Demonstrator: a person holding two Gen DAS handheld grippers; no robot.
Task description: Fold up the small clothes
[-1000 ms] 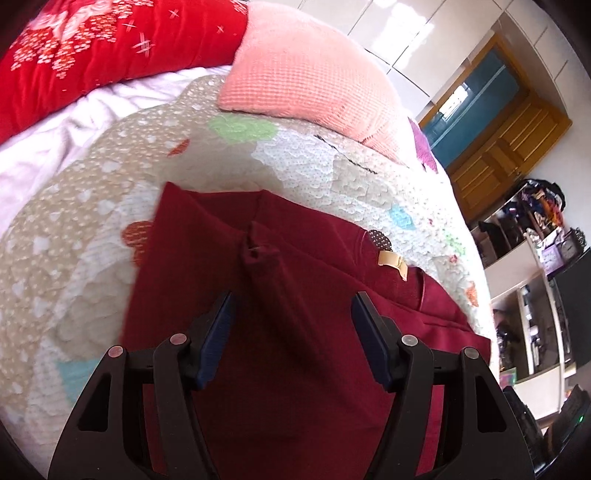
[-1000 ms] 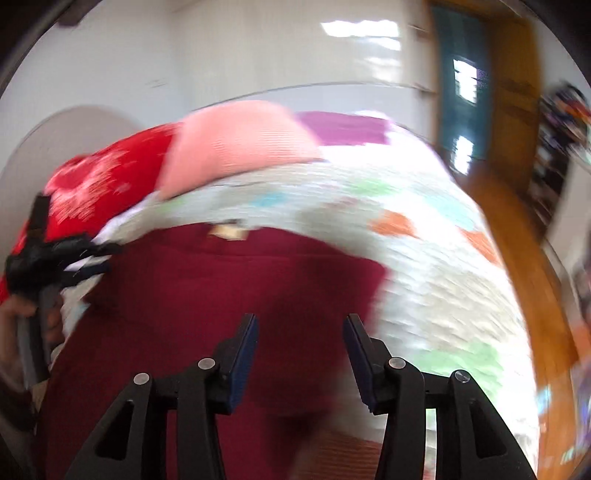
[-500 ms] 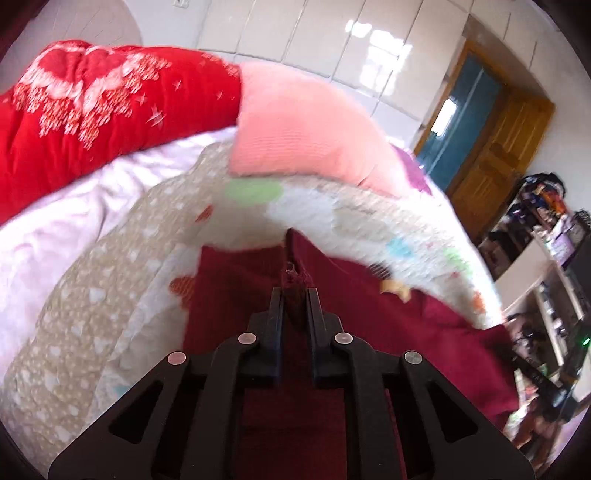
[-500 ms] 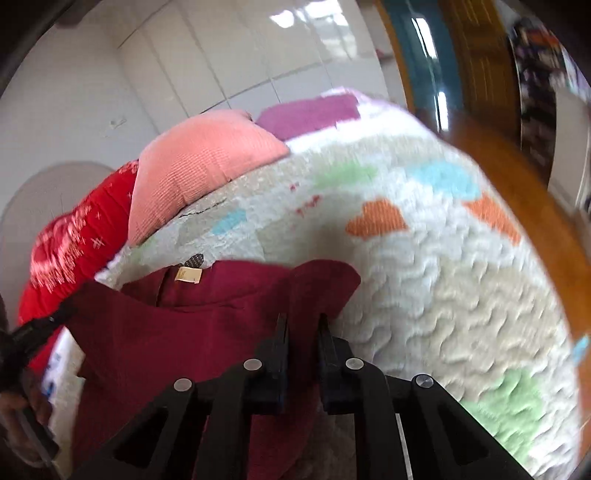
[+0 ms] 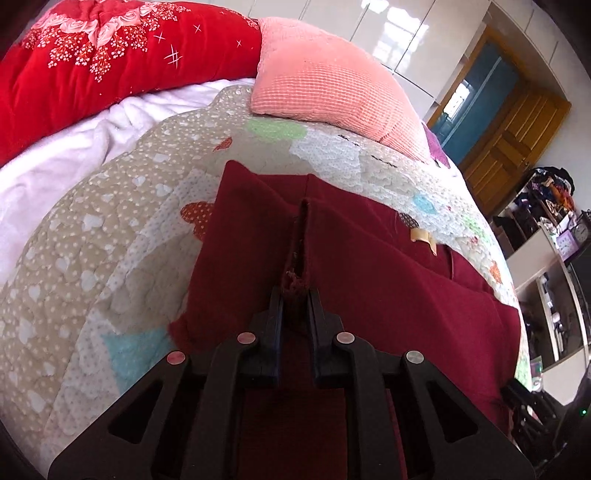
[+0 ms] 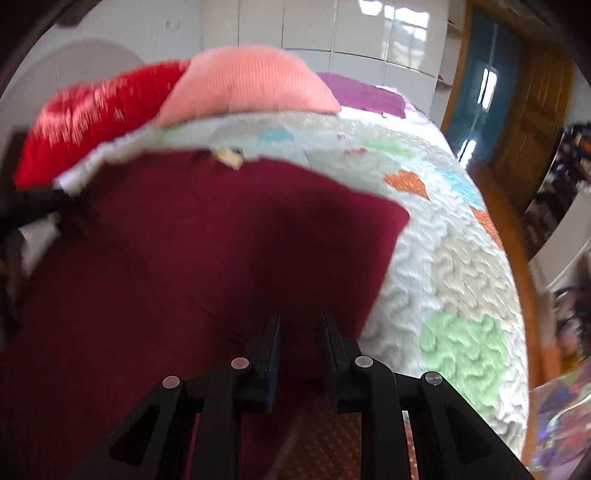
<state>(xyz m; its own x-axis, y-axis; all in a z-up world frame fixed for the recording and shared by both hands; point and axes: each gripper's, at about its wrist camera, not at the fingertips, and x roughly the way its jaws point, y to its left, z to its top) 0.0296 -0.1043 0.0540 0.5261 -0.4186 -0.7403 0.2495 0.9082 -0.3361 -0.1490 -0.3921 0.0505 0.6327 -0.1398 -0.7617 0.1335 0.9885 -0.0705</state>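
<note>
Daylit bedroom, sharp from the left wrist, smeared from the right

Window glare streaks the glossy white wall panels (image 5: 399, 29); fisheye bending and dark vignettes ring both views, and motion blur softens the red quilt (image 6: 92, 114) and pink pillow (image 6: 251, 85) in the right wrist view

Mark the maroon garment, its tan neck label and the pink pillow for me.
maroon garment (image 5: 388, 280), left wrist view, flat cloth right of the pinched ridge.
tan neck label (image 5: 424, 238), left wrist view, middle of the label.
pink pillow (image 5: 325, 85), left wrist view, centre of its waffle-textured face.
</note>
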